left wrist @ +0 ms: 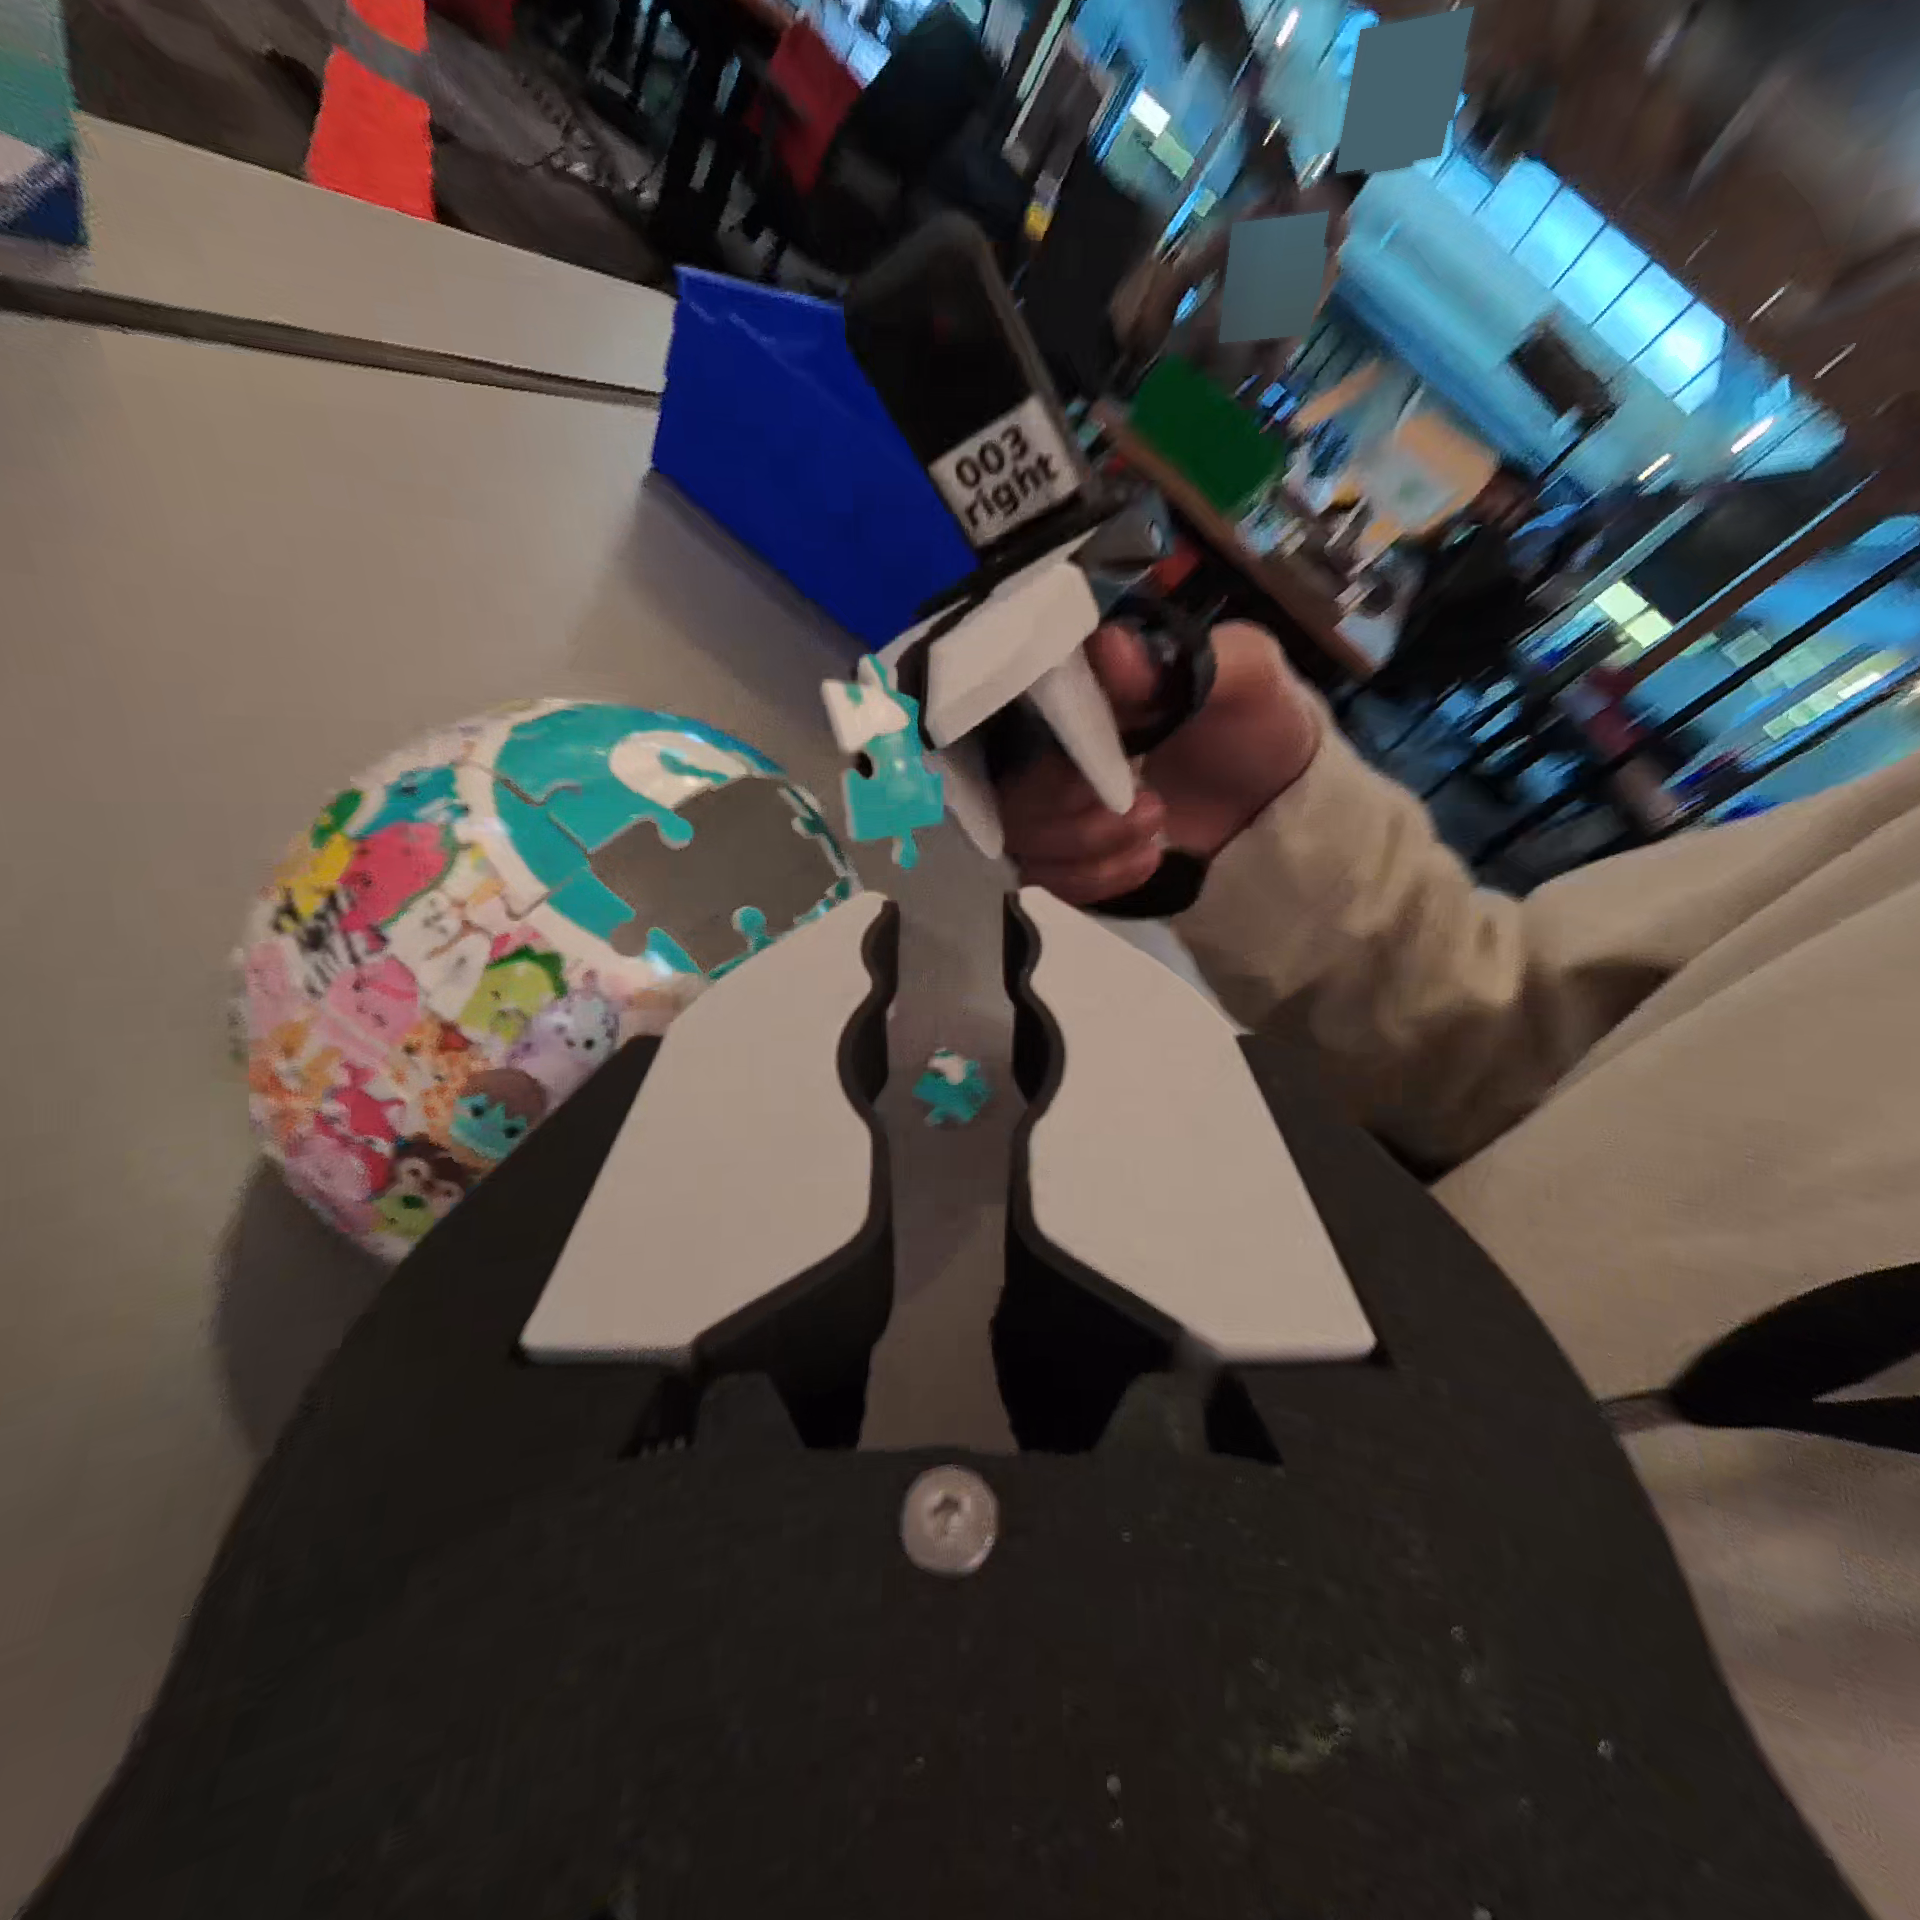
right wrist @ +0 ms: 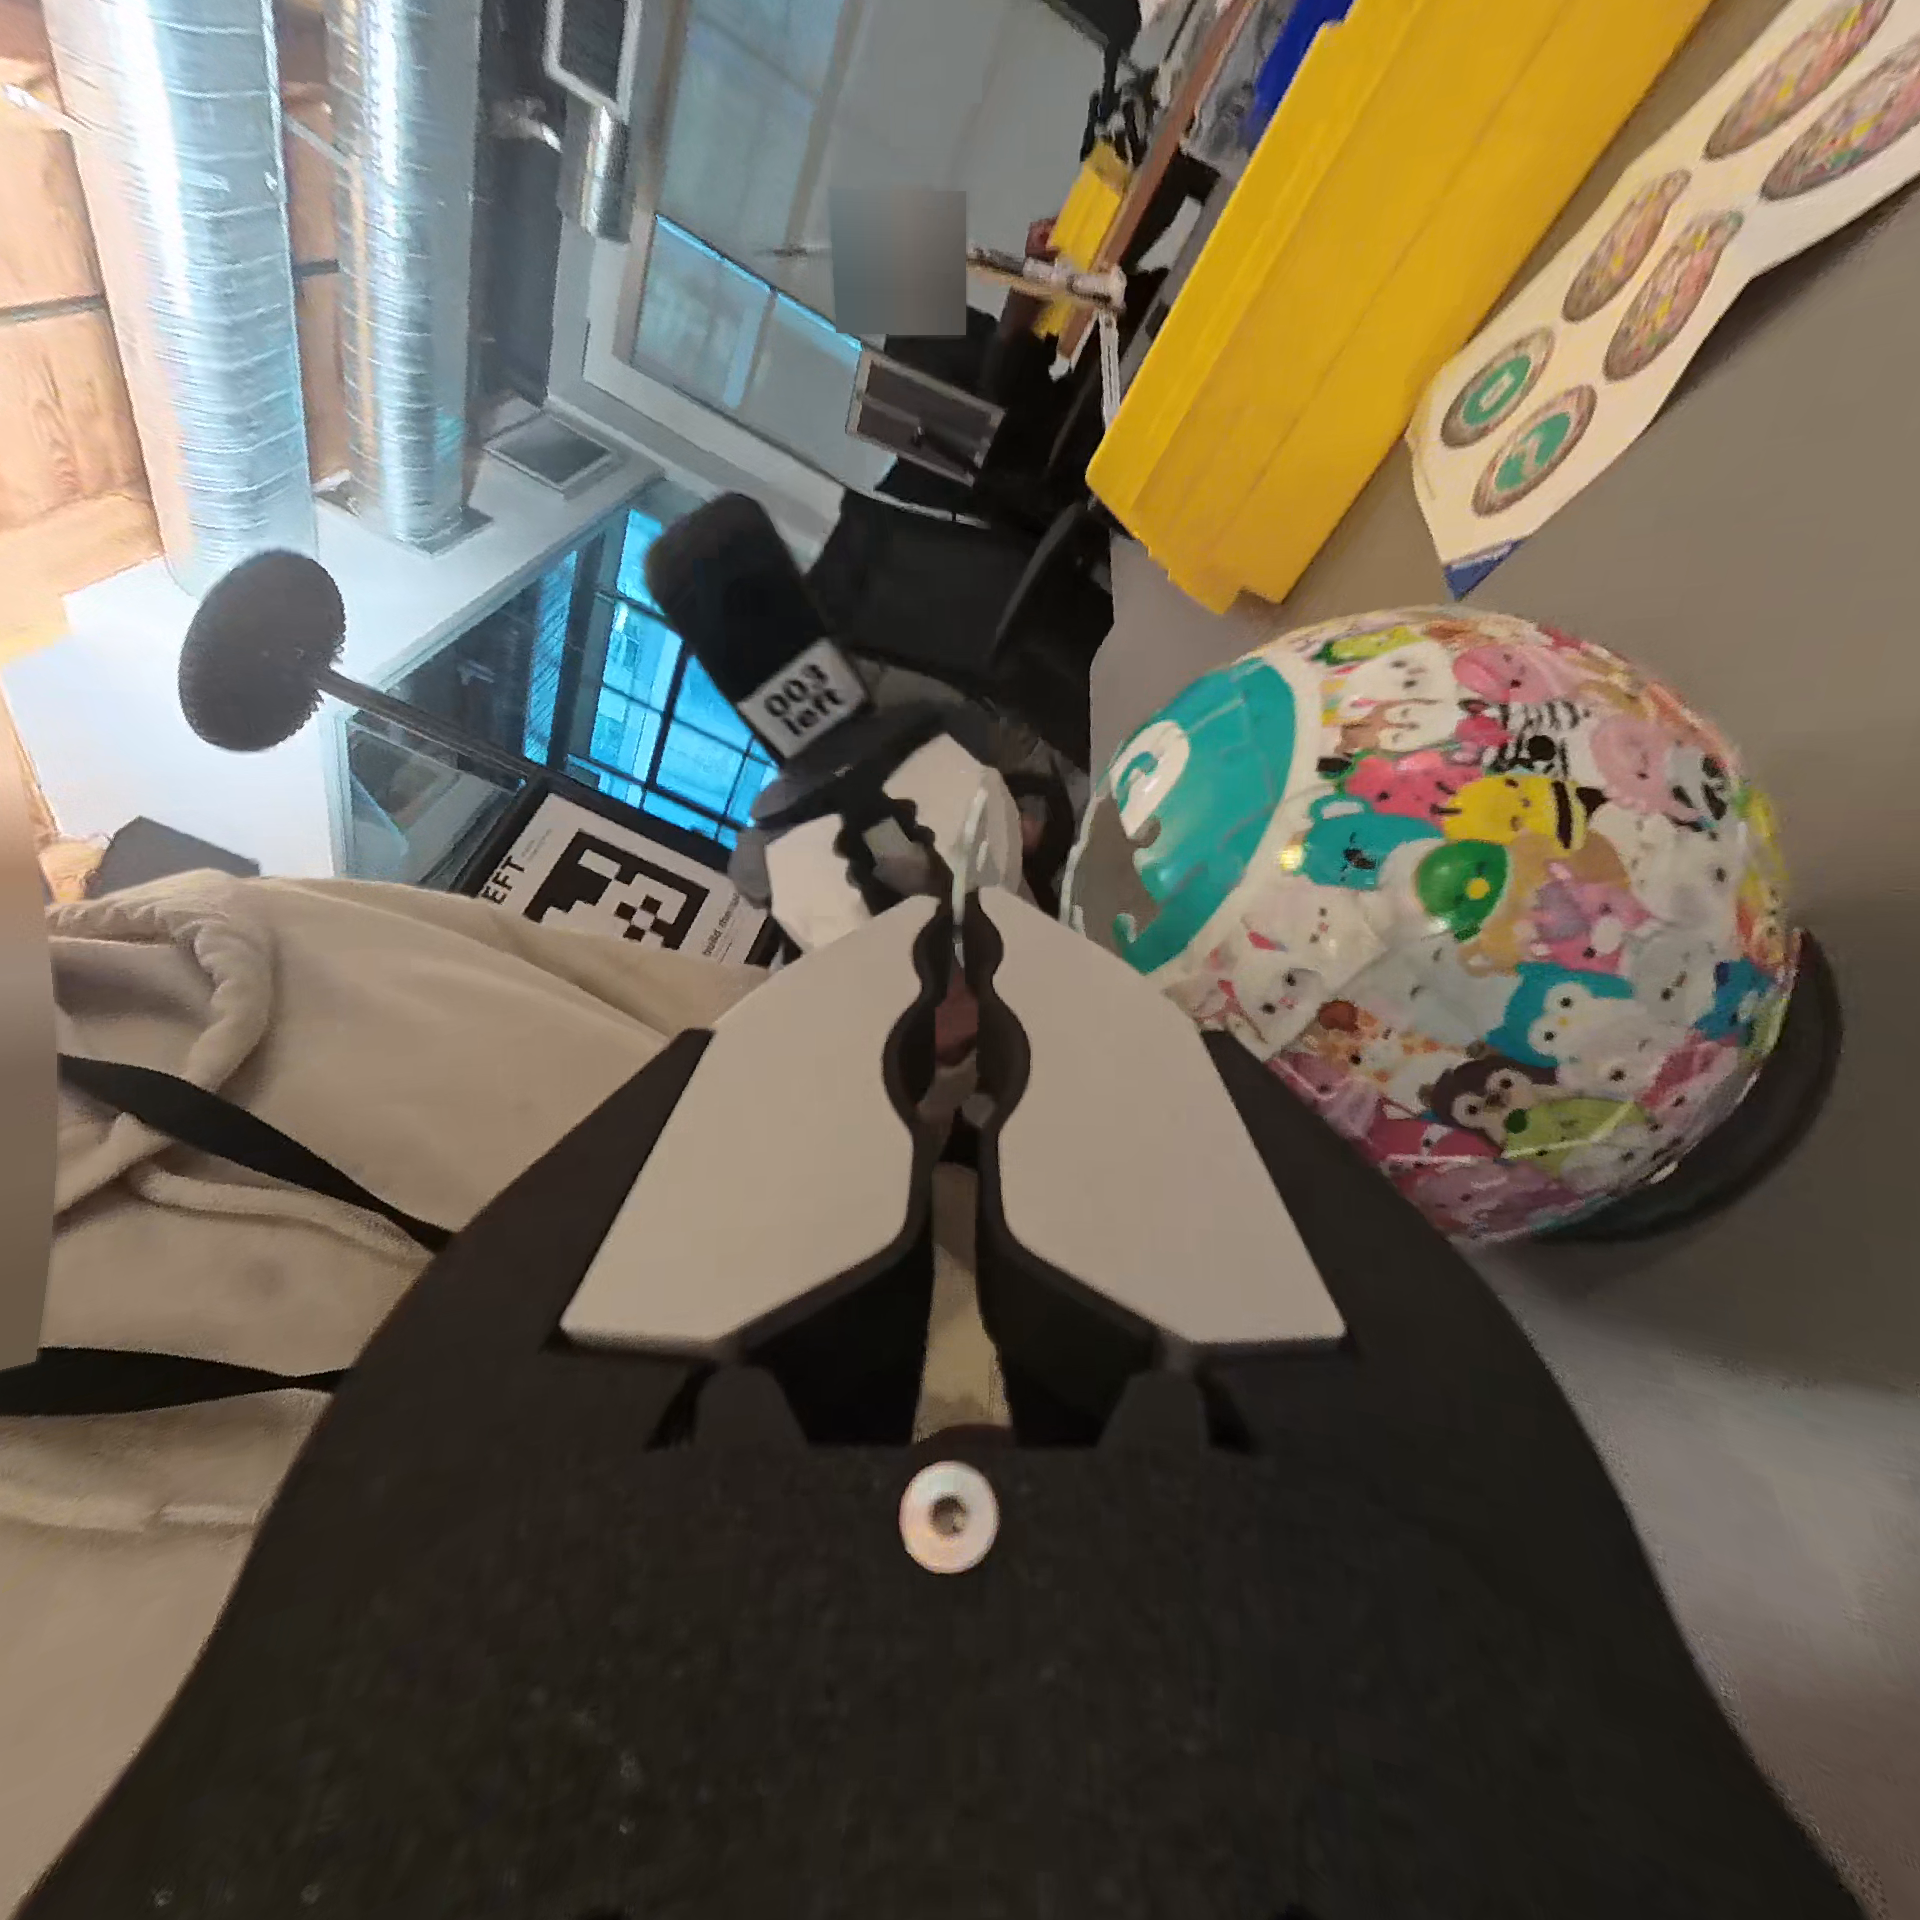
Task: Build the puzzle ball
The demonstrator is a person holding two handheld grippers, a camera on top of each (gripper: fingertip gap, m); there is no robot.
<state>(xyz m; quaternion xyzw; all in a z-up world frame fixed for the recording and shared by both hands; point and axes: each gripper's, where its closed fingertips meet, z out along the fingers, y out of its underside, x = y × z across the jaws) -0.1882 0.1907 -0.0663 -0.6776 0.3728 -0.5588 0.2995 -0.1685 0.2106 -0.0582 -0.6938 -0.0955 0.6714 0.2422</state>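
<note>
The right gripper point(left wrist: 914, 790) pinches a thin, light teal puzzle piece point(left wrist: 894, 779) by its edge just right of the fragile, hollow puzzle ball point(left wrist: 499, 956), while the left gripper point(left wrist: 945, 914) hangs apart, empty.

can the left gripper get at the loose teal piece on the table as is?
Probably yes. The left gripper is open, holds nothing, and the loose teal piece lies on bare table in line with its gap. The puzzle ball sits off to one side, and the right gripper is held above.
</note>
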